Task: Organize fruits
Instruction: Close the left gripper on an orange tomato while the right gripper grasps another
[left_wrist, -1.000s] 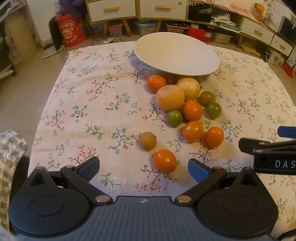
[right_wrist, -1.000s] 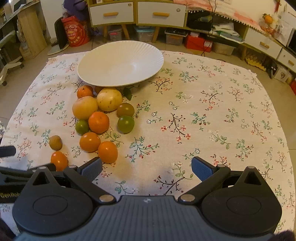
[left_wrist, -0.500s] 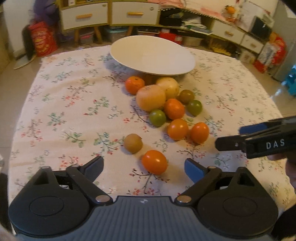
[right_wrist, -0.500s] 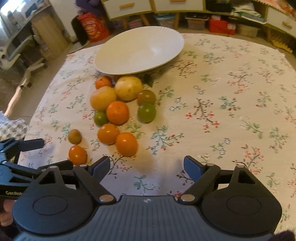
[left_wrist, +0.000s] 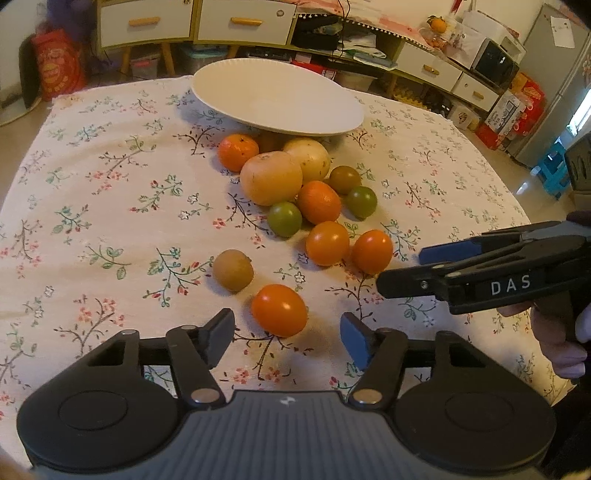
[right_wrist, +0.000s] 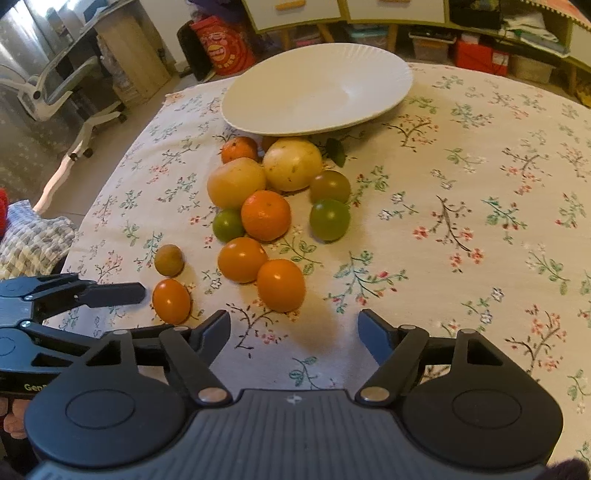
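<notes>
A cluster of fruits lies on a floral tablecloth (left_wrist: 110, 192) in front of a large empty white plate (left_wrist: 277, 99). My left gripper (left_wrist: 287, 338) is open, with an orange tomato (left_wrist: 279, 309) just ahead between its fingertips. A small brown fruit (left_wrist: 232, 269) lies beside it. My right gripper (right_wrist: 293, 334) is open and empty, just short of two orange tomatoes (right_wrist: 280, 284). Behind them are green tomatoes (right_wrist: 329, 219), mandarins (right_wrist: 265, 215) and two big yellow fruits (right_wrist: 291, 163). The right gripper (left_wrist: 413, 266) also shows in the left wrist view.
The plate (right_wrist: 317, 98) stands at the far side of the table, with fruits touching its near rim. Cabinets and drawers (left_wrist: 236, 22) stand beyond the table. An office chair (right_wrist: 62, 88) is off the table's left side. The left gripper (right_wrist: 110, 295) appears at the lower left of the right wrist view.
Both grippers have moved forward and down toward the nearest orange tomatoes. The left one now has its tomato between its open fingertips. No fruit has moved.
</notes>
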